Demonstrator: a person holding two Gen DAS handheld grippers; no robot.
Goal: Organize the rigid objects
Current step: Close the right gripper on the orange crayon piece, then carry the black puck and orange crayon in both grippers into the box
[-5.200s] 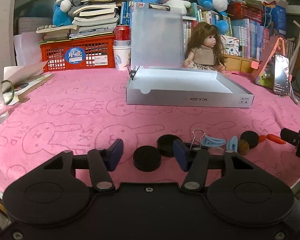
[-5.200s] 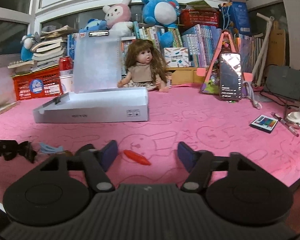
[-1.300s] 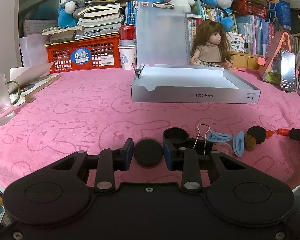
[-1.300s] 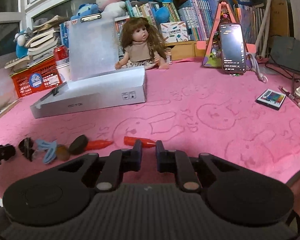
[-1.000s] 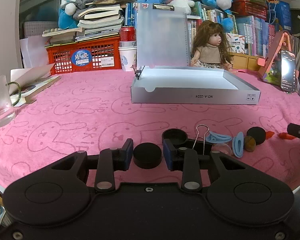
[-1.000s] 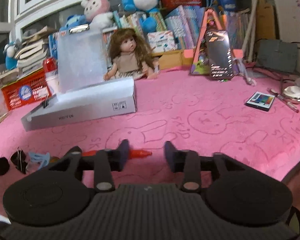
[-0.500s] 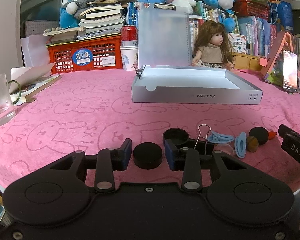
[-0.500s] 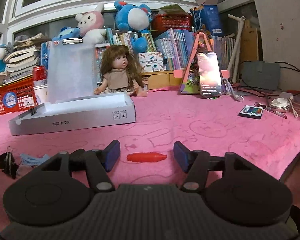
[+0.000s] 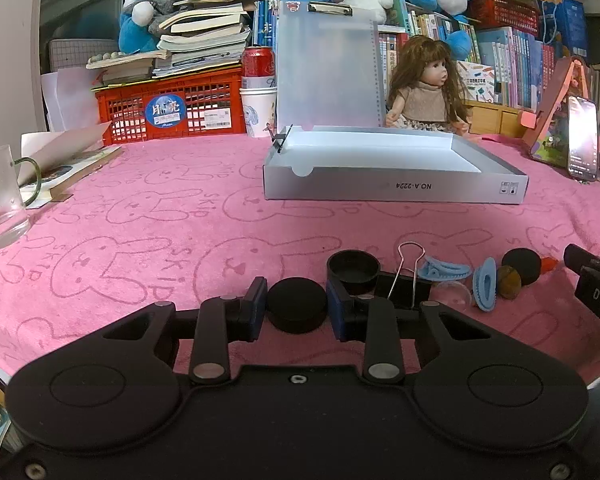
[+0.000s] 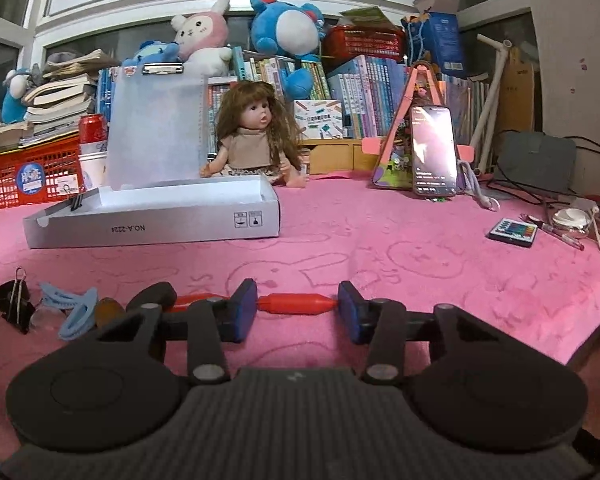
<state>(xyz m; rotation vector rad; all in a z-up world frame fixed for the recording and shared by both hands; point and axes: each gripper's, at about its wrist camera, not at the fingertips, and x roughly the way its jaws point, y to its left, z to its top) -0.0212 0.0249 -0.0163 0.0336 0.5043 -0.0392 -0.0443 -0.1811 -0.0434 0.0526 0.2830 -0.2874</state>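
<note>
**Both grippers low over the table, each closed around an object**

The left gripper [image 9: 296, 312] tilts gently downward, its blue-padded fingers [image 9: 257, 309] pressed against the sides of a round black puck-shaped cap [image 9: 297, 309]. The right gripper [image 10: 297, 312], nearly level, has just been closing; its pads [image 10: 245, 312] meet both ends of a small red tapered plastic piece [image 10: 296, 303].

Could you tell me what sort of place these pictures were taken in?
Most likely a room in a home, perhaps a child's room or study. A table with a pink bunny-print cloth stands before crowded rows of books, with plush toys on top and a doll sitting in front.
</note>
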